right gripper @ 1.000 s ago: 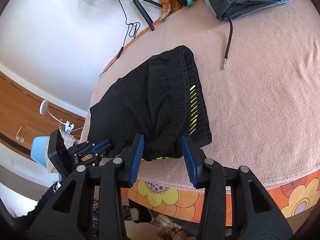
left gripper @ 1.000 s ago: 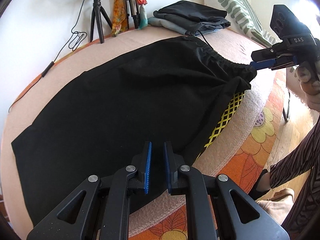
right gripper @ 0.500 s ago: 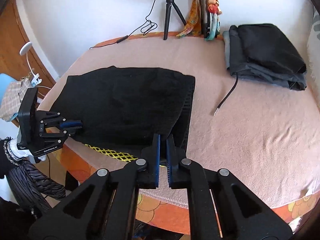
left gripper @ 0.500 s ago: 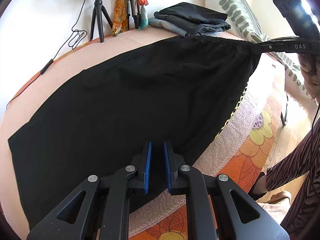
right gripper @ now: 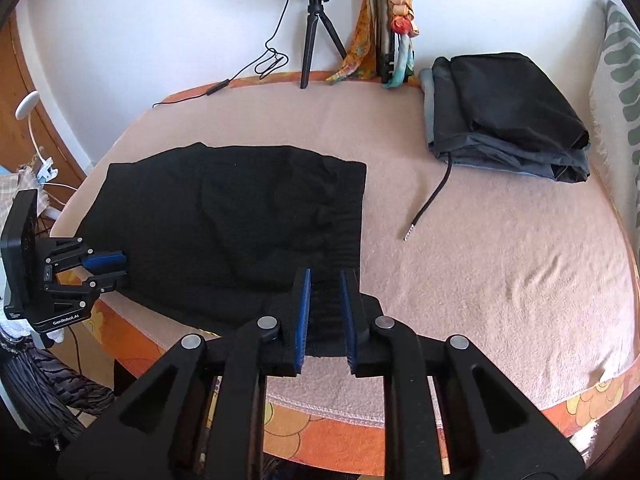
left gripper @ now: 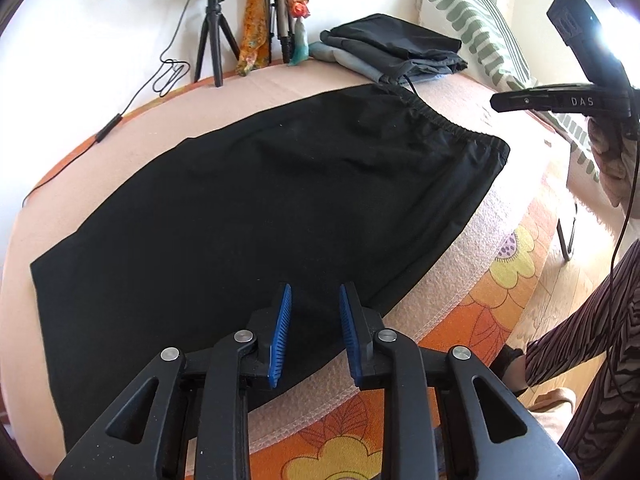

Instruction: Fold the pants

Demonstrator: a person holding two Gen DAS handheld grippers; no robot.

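Observation:
The black pants [left gripper: 248,200] lie spread flat on the pink blanket [left gripper: 240,104], waistband at the right. They also show in the right wrist view [right gripper: 224,232]. My left gripper [left gripper: 314,312] is open, its jaws apart over the near edge of the pants, holding nothing. My right gripper [right gripper: 324,300] is open over the waistband corner, with cloth lying between the jaws but not pinched. The right gripper also shows in the left wrist view [left gripper: 560,100], above the waistband end. The left gripper shows in the right wrist view [right gripper: 104,268] at the far leg end.
A stack of folded dark clothes [right gripper: 512,116] with a loose drawstring [right gripper: 428,204] lies at the back right. A ring-light tripod [right gripper: 316,28] and hanging scarves [right gripper: 396,28] stand at the wall. A striped pillow [left gripper: 472,28] lies at the right. The flowered bed edge [left gripper: 460,320] drops off near me.
Both grippers have opened and let go of the pants. The pants have dropped from stretched taut to lying flat on the blanket.

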